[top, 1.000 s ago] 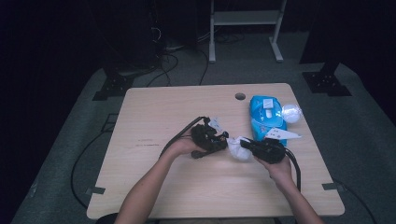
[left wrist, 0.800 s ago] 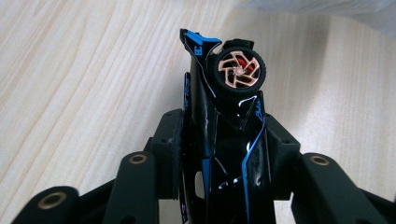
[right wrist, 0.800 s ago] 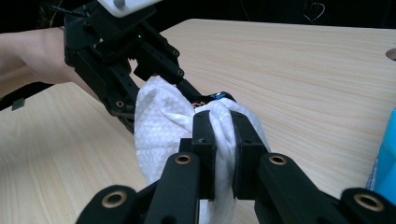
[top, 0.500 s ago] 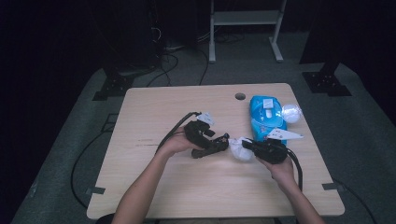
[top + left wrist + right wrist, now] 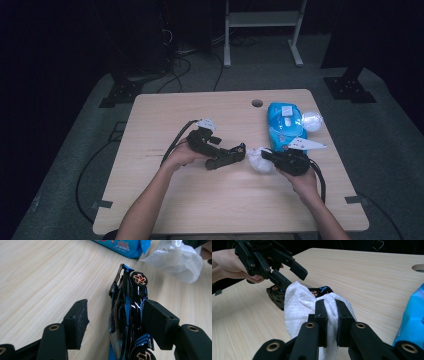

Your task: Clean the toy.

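A black and blue toy car (image 5: 127,315) lies on its side on the table, between the jaws of my left gripper (image 5: 116,307). Those jaws have just been opening and now stand open: the left pad is well clear of the car, the right pad is close beside it. My right gripper (image 5: 331,302) is shut on a white wipe (image 5: 297,305), held just right of the car (image 5: 320,291). In the high view the left gripper (image 5: 227,156) and right gripper (image 5: 267,156) face each other, the wipe (image 5: 257,160) between them.
A blue pack of wipes (image 5: 285,125) lies at the back right of the table (image 5: 200,200), with a crumpled white ball (image 5: 311,120) beside it. A round hole (image 5: 257,103) sits near the far edge. Cables trail off the left side.
My left gripper's jaws have opened off the toy car and the left hand has drawn back to the left. The right gripper with the wipe has stayed put.
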Available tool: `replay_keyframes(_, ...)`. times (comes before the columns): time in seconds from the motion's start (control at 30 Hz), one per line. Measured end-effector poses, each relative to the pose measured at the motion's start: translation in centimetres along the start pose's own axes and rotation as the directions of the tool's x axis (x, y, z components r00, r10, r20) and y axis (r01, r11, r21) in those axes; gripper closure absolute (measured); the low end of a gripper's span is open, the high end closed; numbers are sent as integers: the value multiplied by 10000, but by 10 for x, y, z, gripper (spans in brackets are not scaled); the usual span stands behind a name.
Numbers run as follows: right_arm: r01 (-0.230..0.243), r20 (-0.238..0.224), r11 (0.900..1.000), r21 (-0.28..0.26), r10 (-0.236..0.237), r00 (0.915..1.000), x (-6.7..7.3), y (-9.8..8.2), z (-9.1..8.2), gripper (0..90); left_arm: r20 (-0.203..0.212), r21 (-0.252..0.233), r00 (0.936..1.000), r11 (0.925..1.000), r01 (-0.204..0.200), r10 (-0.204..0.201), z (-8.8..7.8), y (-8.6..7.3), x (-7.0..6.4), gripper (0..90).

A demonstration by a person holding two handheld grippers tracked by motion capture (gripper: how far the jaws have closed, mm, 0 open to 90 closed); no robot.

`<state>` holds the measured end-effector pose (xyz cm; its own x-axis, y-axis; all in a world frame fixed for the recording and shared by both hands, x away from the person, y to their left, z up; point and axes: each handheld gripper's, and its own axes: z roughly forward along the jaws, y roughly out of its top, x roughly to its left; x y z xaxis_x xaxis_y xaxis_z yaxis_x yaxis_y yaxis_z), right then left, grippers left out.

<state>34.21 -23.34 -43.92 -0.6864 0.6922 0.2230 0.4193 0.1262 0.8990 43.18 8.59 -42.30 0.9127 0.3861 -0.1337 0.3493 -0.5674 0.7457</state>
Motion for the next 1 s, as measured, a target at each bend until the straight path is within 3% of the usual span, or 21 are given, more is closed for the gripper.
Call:
replay_keyframes(0.23,134,198,9997,191,-138,9997,-5,-4,-7,815,-74,96,9960,9960,-890,890,5,-1,-22,354)
replay_keyframes(0.4,221,380,9990,378,-235,9990,-9,-9,-15,815,-607,528,9837,9847,-1660,1691,15,-5,-40,346)
replay_keyframes(0.5,400,442,9974,606,-427,9981,-10,-12,-20,815,-679,878,9763,9760,-1993,2055,22,-10,-48,335)
replay_keyframes(0.53,422,463,9969,667,-453,9979,-10,-14,-21,815,-539,875,9776,9762,-1985,2036,24,-11,-49,334)
replay_keyframes(0.6,474,477,9958,786,-512,9975,-11,-17,-23,813,-821,1076,9700,9697,-2194,2286,27,-13,-51,343)
replay_keyframes(0.83,789,729,9852,1523,-908,9932,-16,-28,-28,805,-722,833,9753,9757,-2025,2086,23,-16,-52,295)
replay_keyframes(1.0,650,939,9826,1739,-822,9922,-22,-35,-30,786,-706,713,9757,9767,-2026,2075,15,-19,-54,266)
